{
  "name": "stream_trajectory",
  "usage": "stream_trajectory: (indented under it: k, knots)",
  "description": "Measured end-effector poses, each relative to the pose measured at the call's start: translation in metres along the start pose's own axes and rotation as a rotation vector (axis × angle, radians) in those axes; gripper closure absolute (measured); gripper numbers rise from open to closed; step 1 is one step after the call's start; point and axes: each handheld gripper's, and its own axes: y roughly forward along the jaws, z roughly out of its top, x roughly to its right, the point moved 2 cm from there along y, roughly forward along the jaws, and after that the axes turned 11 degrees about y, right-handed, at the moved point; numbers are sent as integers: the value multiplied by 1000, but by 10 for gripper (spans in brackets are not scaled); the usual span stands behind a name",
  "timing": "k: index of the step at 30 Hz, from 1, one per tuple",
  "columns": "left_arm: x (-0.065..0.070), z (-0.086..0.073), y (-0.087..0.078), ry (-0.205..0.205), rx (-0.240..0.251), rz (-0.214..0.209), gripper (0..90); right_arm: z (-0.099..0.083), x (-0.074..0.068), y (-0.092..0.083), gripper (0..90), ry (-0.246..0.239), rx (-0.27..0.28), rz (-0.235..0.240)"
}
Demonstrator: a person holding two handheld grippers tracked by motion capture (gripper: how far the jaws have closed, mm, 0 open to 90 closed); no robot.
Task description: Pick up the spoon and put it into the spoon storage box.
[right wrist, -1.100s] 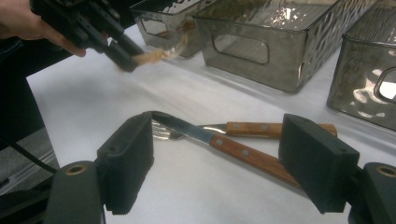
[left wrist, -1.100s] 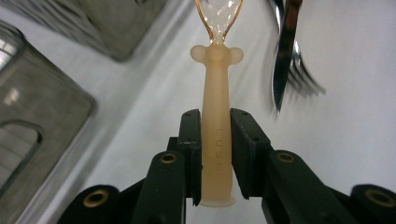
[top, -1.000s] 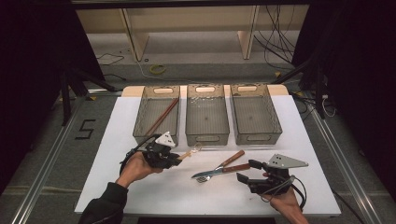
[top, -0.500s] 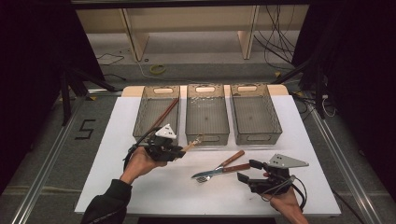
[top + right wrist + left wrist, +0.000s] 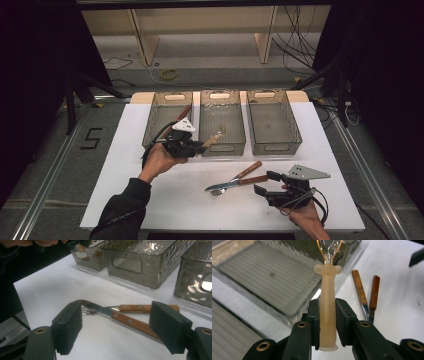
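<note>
My left gripper (image 5: 199,146) (image 5: 328,322) is shut on the pale peach handle of a spoon (image 5: 214,138) (image 5: 328,307) with a clear amber bowl. It holds the spoon in the air at the near end of the middle bin (image 5: 222,122) (image 5: 269,282), bowl toward the bin. My right gripper (image 5: 265,183) (image 5: 116,327) rests open on the white table, jaws wide. A wooden-handled knife (image 5: 239,182) (image 5: 130,321) and fork (image 5: 248,171) (image 5: 140,308) lie crossed just in front of it, and the knife's handle reaches in between the jaws.
Three grey see-through bins stand in a row at the back of the white table (image 5: 125,165). The left bin (image 5: 162,122) holds a brown-handled utensil (image 5: 183,113); the right bin (image 5: 272,120) looks bare. The knife and fork handles (image 5: 362,291) lie right of the spoon.
My left gripper has risen and moved toward the bins, carrying the spoon to the middle bin's near end. The right gripper, knife and fork have stayed put.
</note>
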Motion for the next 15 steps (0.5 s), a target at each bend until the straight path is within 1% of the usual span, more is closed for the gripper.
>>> stream_trajectory:
  k: [1,2,4,7,14,15]
  knots:
    - [-2,3,1,-8,12,4,744,0,0,0,272,0,0,0]
    - [-4,6,1,-9,14,2,744,0,0,0,272,0,-1,1]
    - [-7,11,2,-13,16,11,744,0,0,0,272,0,-1,1]
    - [-11,17,5,-9,9,16,745,0,0,0,272,1,0,2]
    - [-20,28,16,-27,7,30,744,0,0,0,272,1,0,3]
    - [-22,29,18,-35,10,32,744,0,0,0,272,1,0,3]
